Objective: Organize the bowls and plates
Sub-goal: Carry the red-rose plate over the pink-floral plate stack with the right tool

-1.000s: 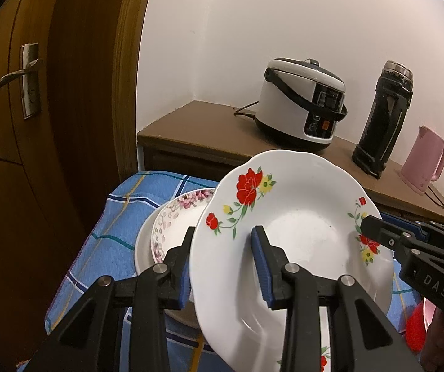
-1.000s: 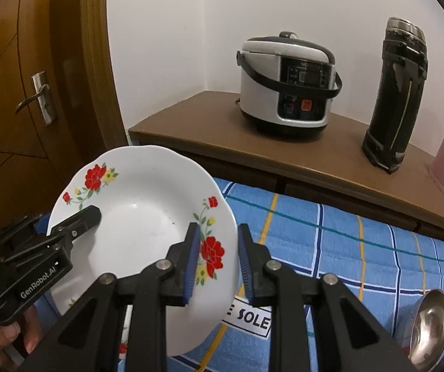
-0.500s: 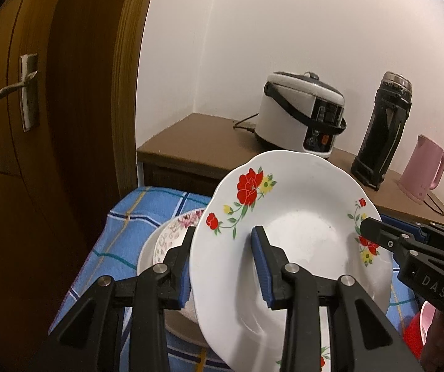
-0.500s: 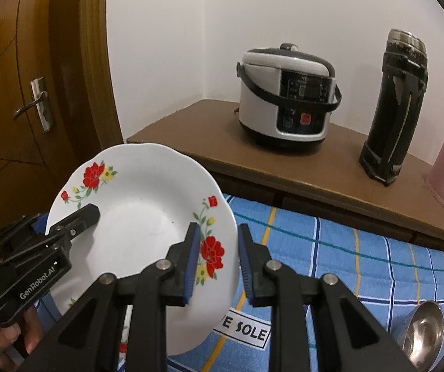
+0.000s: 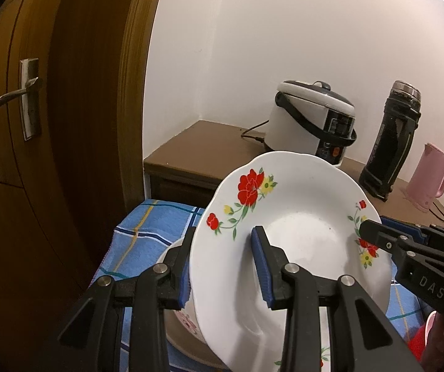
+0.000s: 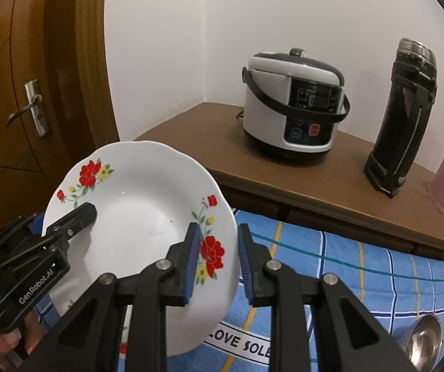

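A white plate with red flowers hangs tilted above the blue checked cloth, held from both sides. My left gripper is shut on its left rim, one pad inside the plate and one behind it. My right gripper is shut on the right rim over a red flower. Each gripper shows in the other's view: the right gripper at the plate's far edge, the left gripper likewise. Below the held plate a stack with a pink-flowered plate rests on the cloth, mostly hidden.
A brown cabinet behind the cloth carries a rice cooker, a black flask and a pink kettle. A wooden door stands at the left. A metal spoon lies on the cloth at the right.
Both grippers have risen a little with the plate between them. The stack below is now more covered by the held plate.
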### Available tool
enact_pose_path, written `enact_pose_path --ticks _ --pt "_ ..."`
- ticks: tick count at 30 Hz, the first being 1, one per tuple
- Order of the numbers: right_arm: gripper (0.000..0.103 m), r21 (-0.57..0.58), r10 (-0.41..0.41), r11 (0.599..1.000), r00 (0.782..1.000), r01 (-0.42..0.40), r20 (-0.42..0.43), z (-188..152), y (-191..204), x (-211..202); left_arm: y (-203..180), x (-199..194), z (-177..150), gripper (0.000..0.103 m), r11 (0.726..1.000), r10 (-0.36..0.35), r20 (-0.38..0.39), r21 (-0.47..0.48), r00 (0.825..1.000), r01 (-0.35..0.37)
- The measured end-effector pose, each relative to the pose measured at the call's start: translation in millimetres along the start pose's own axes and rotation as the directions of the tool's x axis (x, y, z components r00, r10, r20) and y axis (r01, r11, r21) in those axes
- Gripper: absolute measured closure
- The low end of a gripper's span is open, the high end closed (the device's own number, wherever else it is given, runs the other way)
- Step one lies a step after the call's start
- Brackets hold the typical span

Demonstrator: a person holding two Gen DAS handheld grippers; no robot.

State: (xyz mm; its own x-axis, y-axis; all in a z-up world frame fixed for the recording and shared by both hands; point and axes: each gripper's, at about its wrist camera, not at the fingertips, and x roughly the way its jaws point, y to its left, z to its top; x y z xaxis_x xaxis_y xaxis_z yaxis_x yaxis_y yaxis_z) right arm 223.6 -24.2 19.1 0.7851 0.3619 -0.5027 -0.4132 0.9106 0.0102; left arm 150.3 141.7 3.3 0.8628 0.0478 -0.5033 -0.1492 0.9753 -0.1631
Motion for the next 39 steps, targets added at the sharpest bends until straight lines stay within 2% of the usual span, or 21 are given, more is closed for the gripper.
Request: enact_pose_path --ticks 15,25,30,39 --pt "0.078 0.000 -0.001 1.000 0.998 0.001 -0.064 7 -3 23 18 36 -3 0.066 0.998 -0.030 -0.044 -0.055 0.999 0.027" --pt "0.078 -0.024 -0.010 1.000 0.996 0.008 -0.090 10 1 34 27 45 -9 0.066 0.996 -0.035 -0.062 -0.085 0.997 0.030" --pt "0.078 -0.035 -0.013 0.999 0.995 0.009 -0.095 10 3 39 28 44 -10 0.066 0.997 -0.013 -0.047 -0.074 0.999 0.009" --pt "0.078 -0.035 -0.011 0.999 0.994 0.007 -0.105 10 2 43 33 50 -15 0.066 0.996 -0.018 -0.075 -0.083 0.997 0.012"
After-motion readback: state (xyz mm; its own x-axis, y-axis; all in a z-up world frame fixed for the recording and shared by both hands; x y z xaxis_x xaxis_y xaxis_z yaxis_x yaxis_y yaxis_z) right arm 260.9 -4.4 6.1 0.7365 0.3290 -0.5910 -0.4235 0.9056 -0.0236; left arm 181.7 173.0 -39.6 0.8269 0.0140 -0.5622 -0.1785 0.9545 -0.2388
